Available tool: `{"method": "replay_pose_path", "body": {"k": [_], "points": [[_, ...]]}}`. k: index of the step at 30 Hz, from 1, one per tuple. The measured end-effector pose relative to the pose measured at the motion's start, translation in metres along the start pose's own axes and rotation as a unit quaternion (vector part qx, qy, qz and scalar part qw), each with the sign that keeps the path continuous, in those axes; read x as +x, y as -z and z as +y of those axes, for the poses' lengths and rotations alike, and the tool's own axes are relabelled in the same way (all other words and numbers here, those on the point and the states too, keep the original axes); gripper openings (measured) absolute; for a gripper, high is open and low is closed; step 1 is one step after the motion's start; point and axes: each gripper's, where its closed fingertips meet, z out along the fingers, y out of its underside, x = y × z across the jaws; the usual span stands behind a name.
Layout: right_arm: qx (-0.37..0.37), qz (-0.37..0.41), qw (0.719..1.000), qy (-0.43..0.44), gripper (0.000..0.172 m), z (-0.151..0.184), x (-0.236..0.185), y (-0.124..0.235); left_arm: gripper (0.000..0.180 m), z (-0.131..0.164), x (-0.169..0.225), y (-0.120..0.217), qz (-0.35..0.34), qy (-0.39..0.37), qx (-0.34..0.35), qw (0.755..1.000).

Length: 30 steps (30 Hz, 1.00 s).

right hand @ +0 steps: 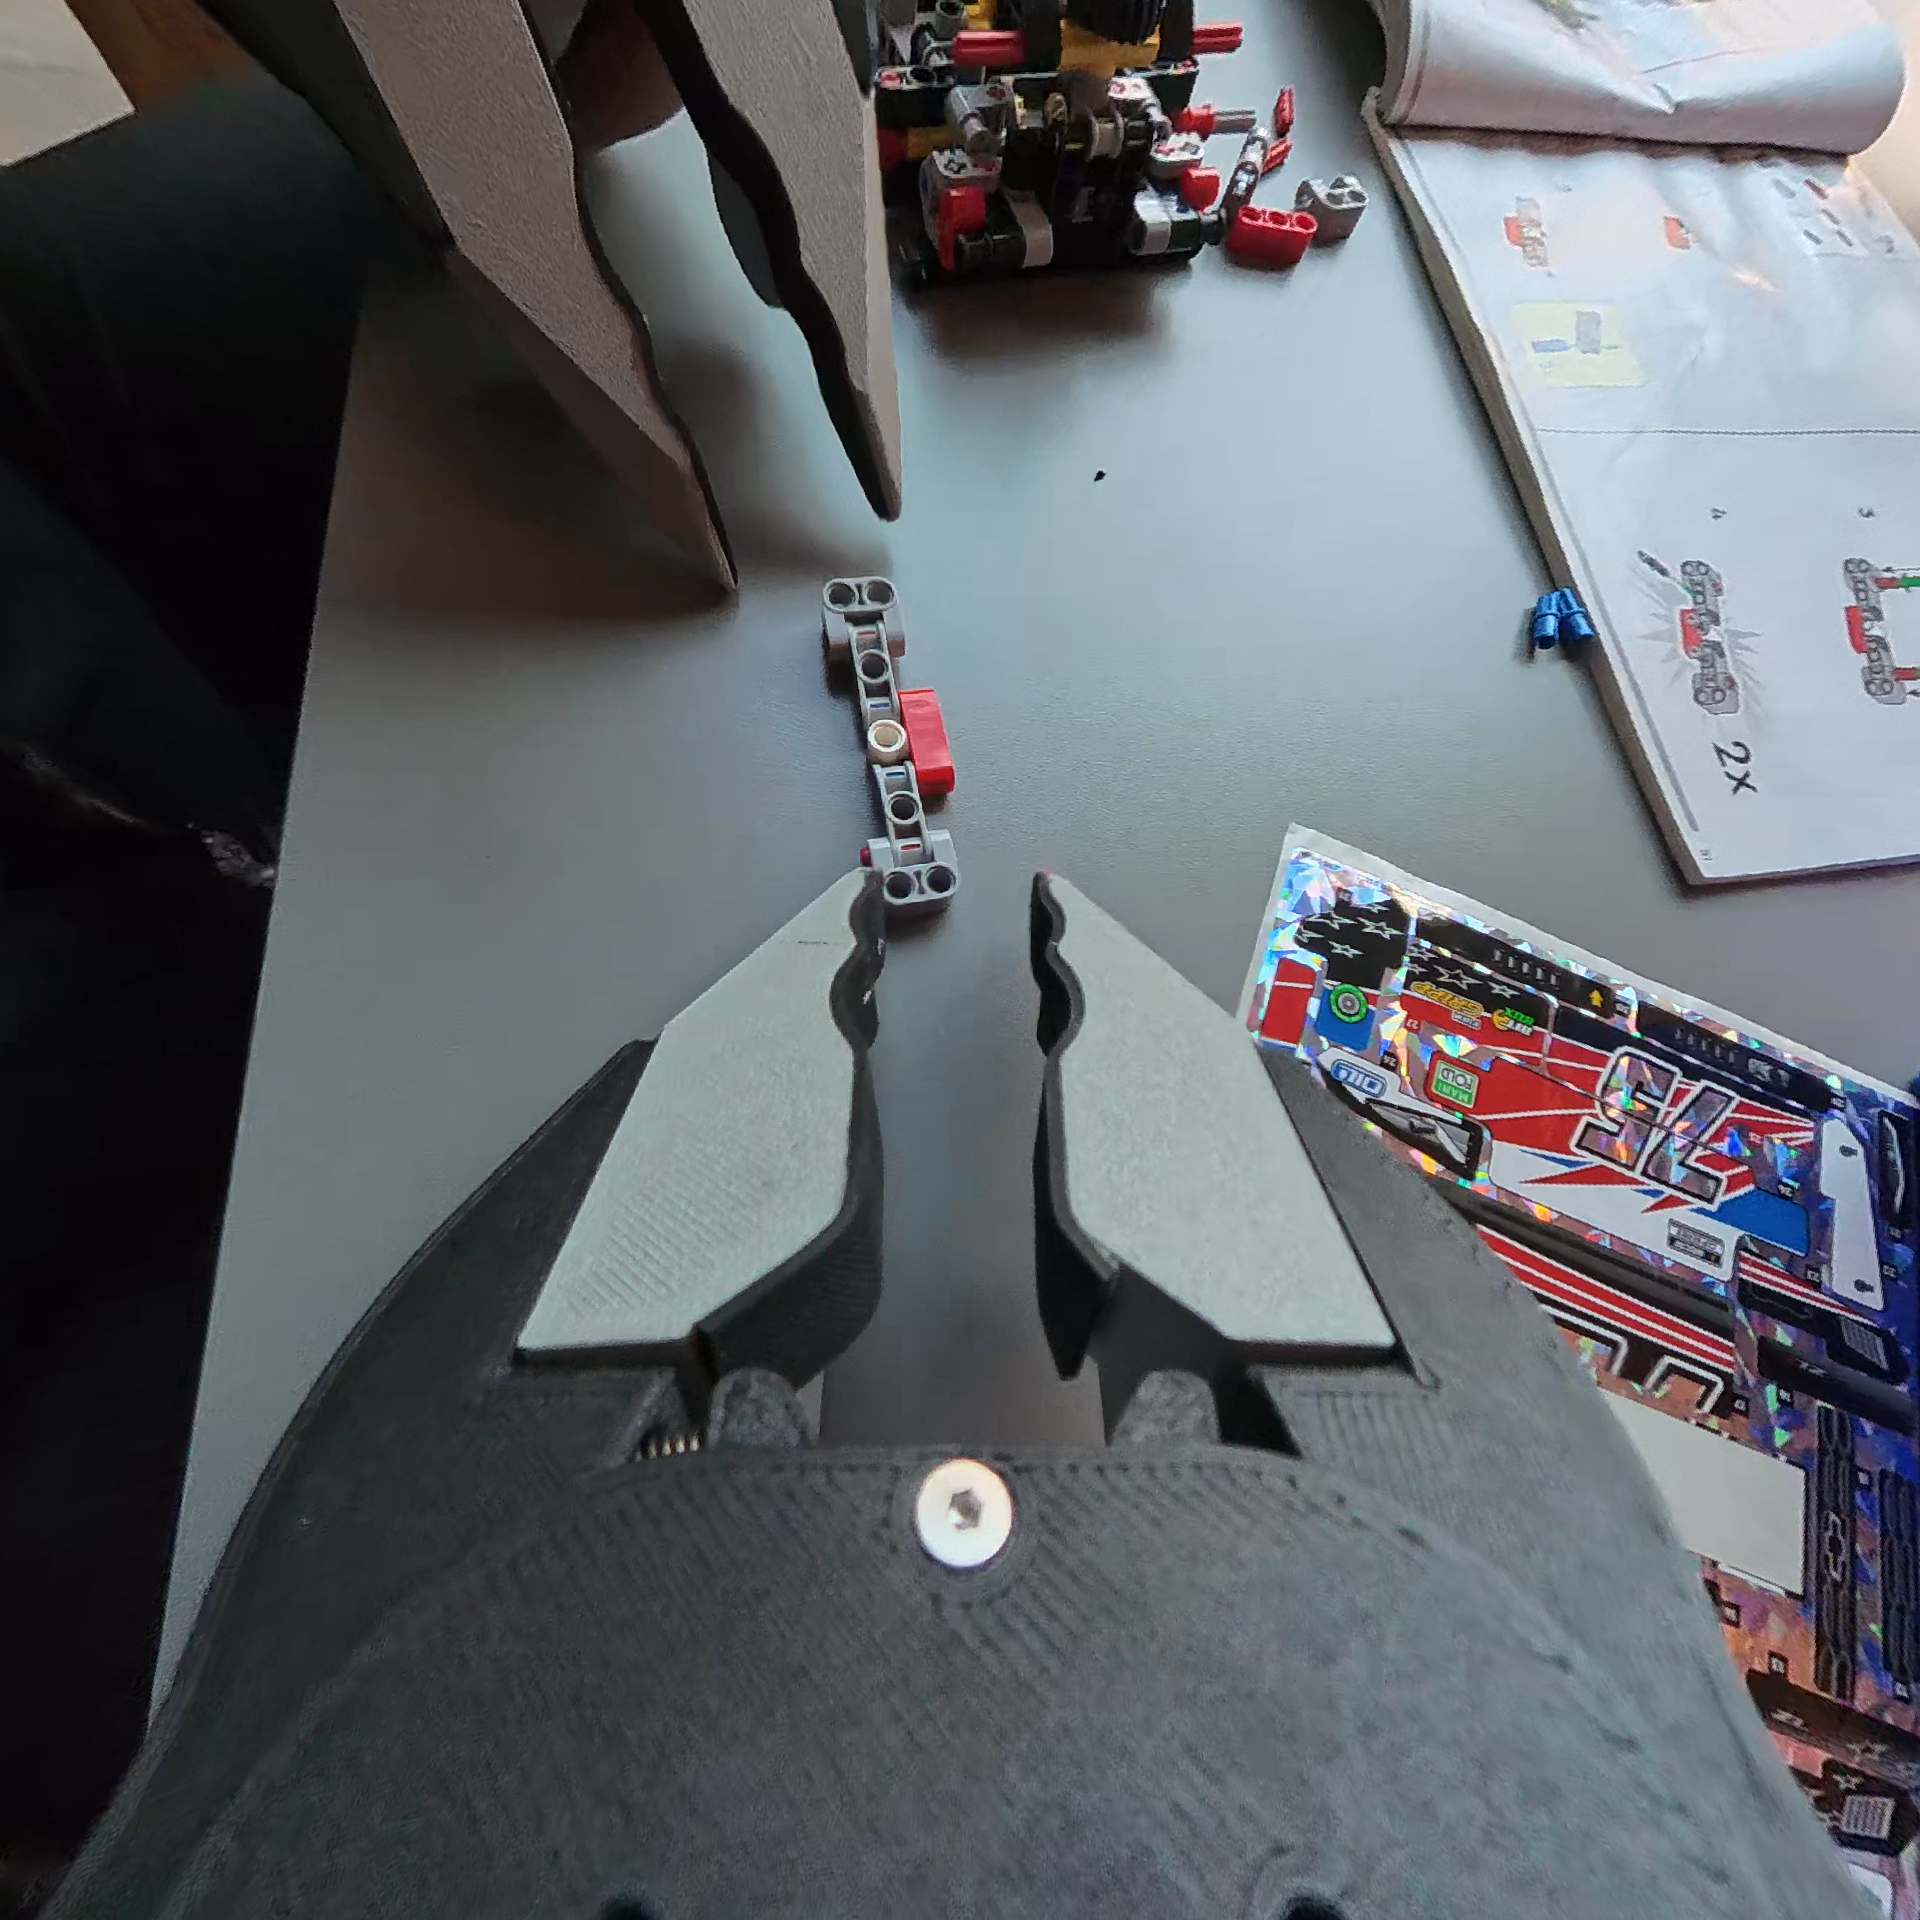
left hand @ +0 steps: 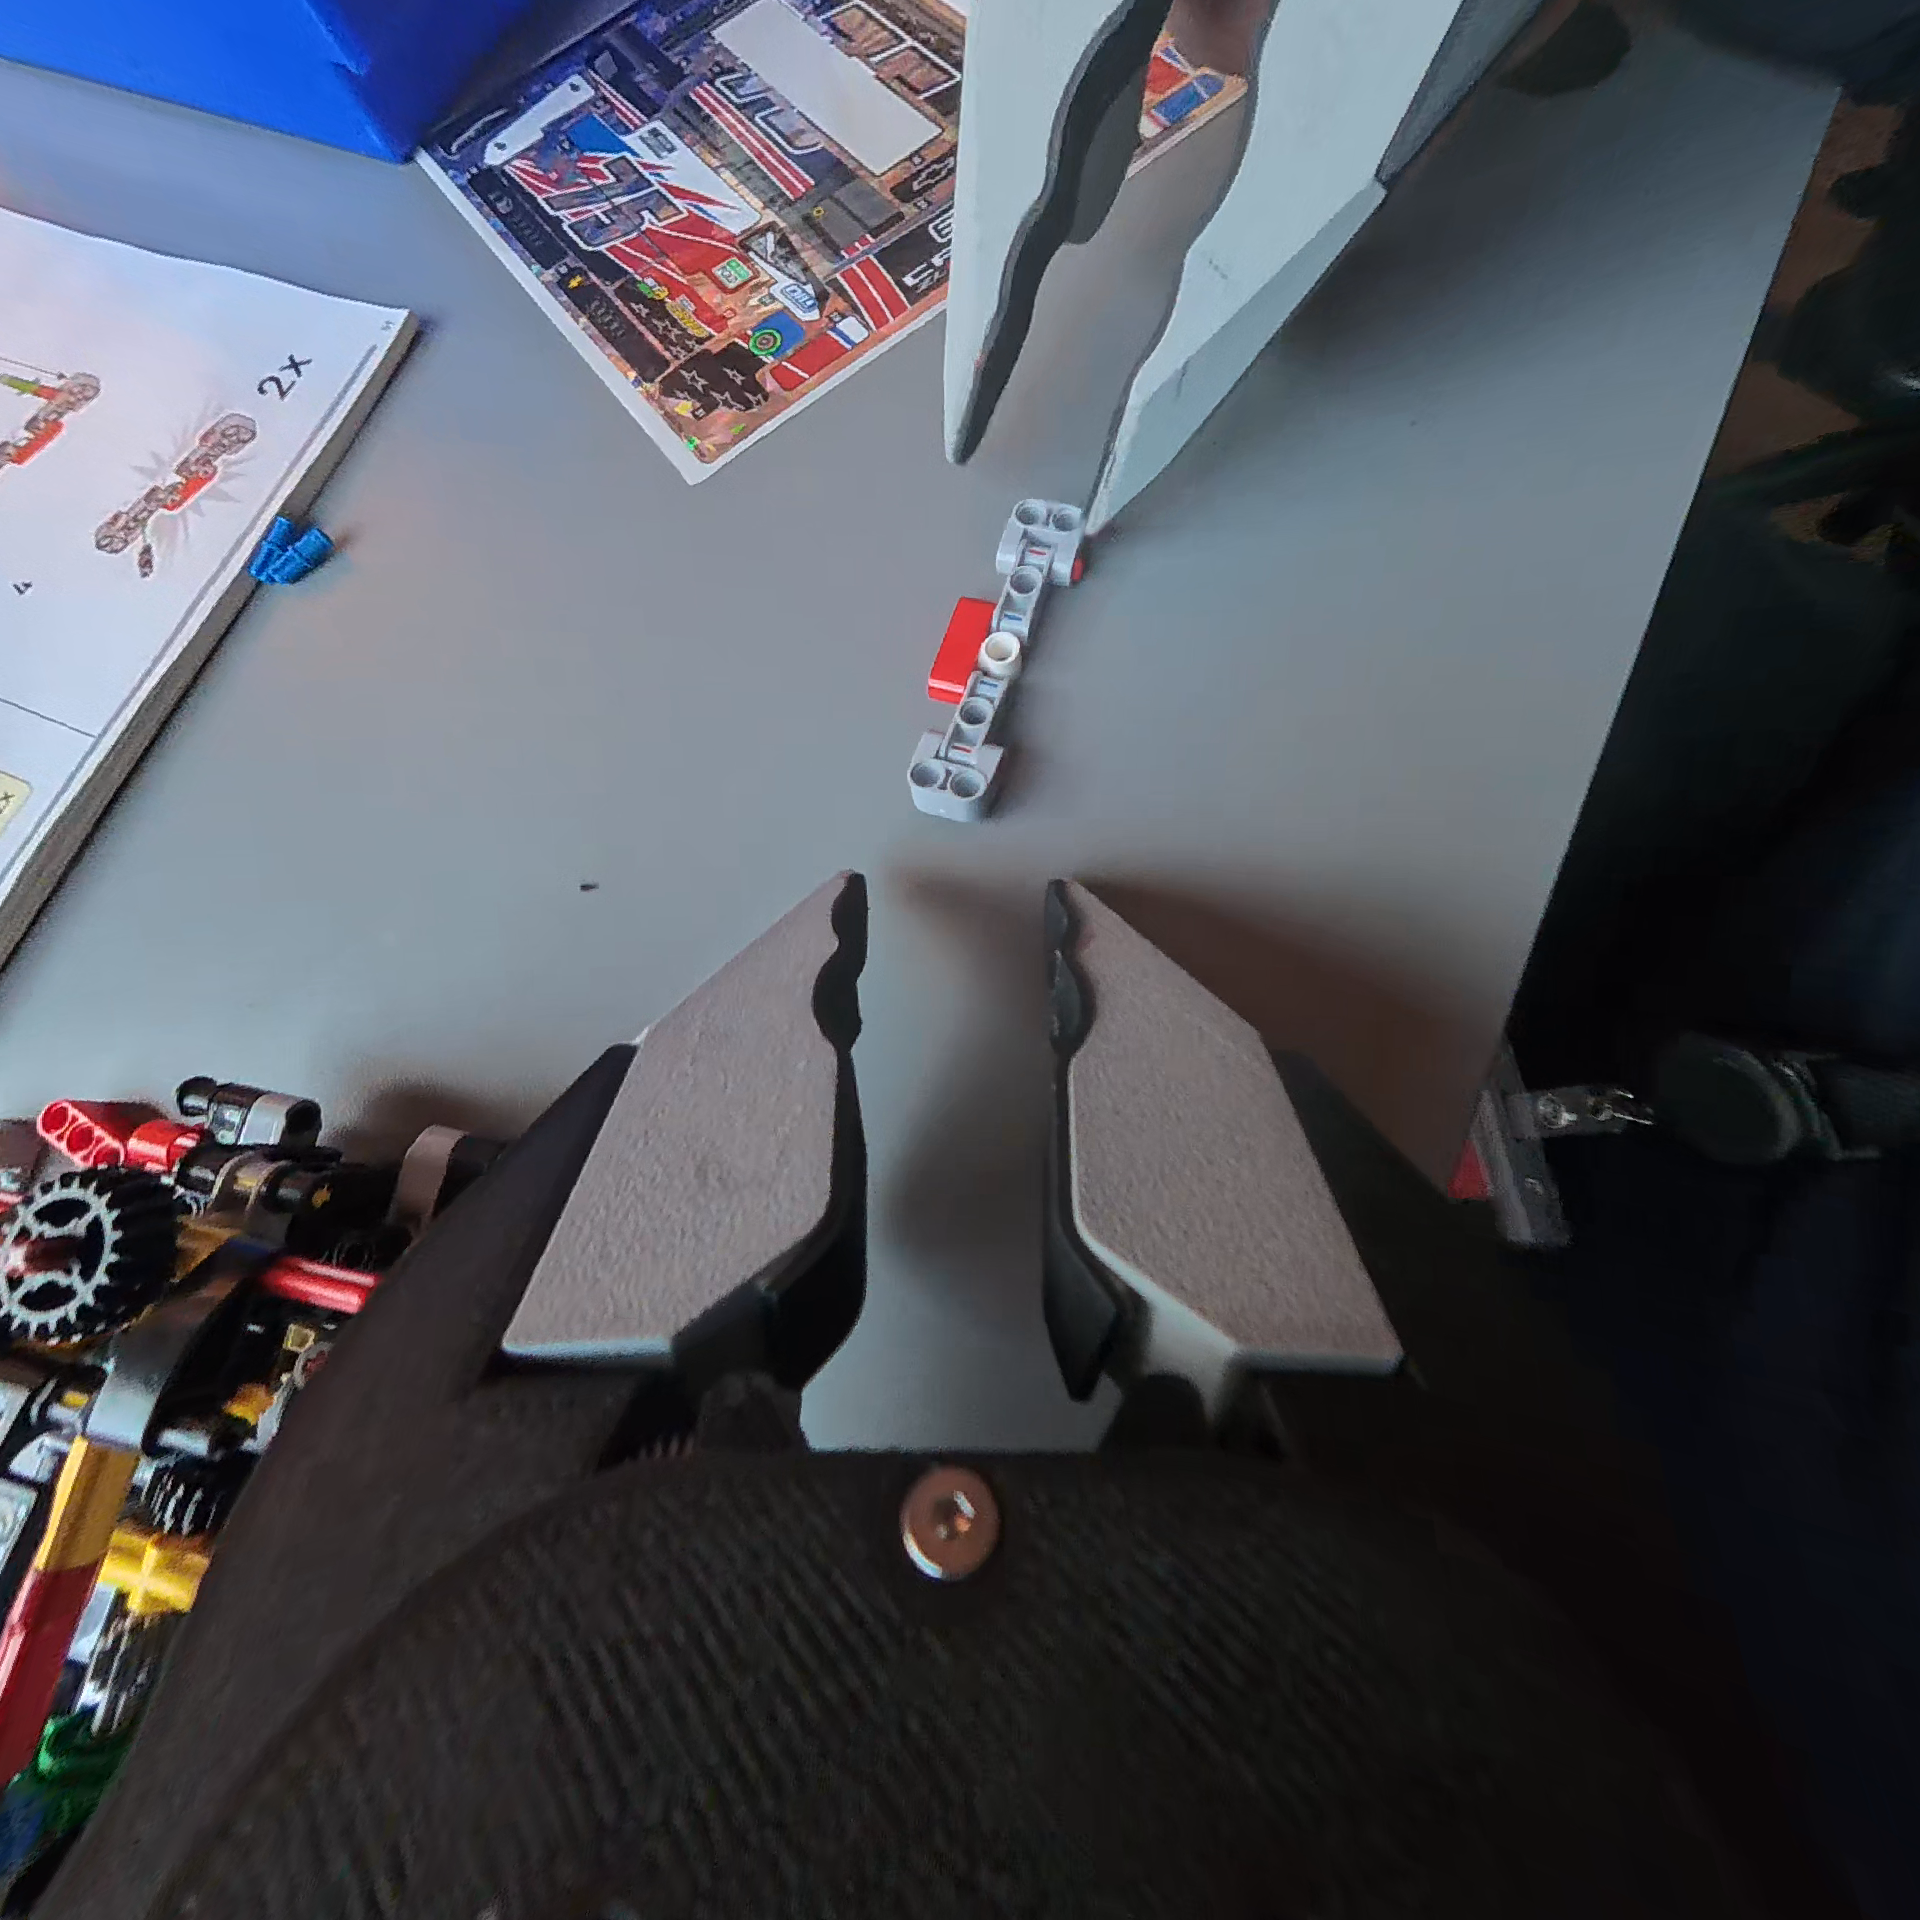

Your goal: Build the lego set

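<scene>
A slim grey brick assembly with a red block and a white bush on its side lies flat on the grey table. My left gripper is open and empty, its tips a short way from the assembly's near end. My right gripper comes from the opposite side, and one of its fingertips is at the assembly's far end. In the right wrist view the right gripper is open. The assembly has its end by the left fingertip, and the other finger stands clear of it. The left gripper shows beyond.
An open instruction booklet, a shiny sticker sheet, a blue pin, a blue box and a part-built model with loose parts are on the table. The table's edge is close to the assembly. One gripper's finger ends stand about 8 cm off the other's.
</scene>
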Motion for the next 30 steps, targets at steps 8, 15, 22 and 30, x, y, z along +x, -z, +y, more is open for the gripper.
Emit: {"method": "replay_pose_path", "body": {"k": [8, 15, 22, 30], "points": [[0.018, 0.014, 1.000, -0.003, 0.026, -0.004, 0.004, 0.004, 0.033, -0.004, 0.000, -0.005, 0.008, -0.001, 0.001, 1.000], [0.023, 0.001, 1.000, -0.009, 0.026, -0.005, 0.002, 0.005, 0.033, -0.006, 0.000, -0.008, 0.024, 0.015, -0.001, 1.000], [0.008, -0.009, 1.000, -0.005, 0.026, -0.002, -0.001, 0.002, 0.032, -0.008, 0.002, -0.011, 0.032, 0.014, -0.001, 0.999], [-0.005, -0.020, 1.000, 0.008, 0.025, 0.001, -0.006, -0.002, 0.029, -0.011, 0.004, -0.014, 0.042, 0.013, -0.001, 0.999]]}}
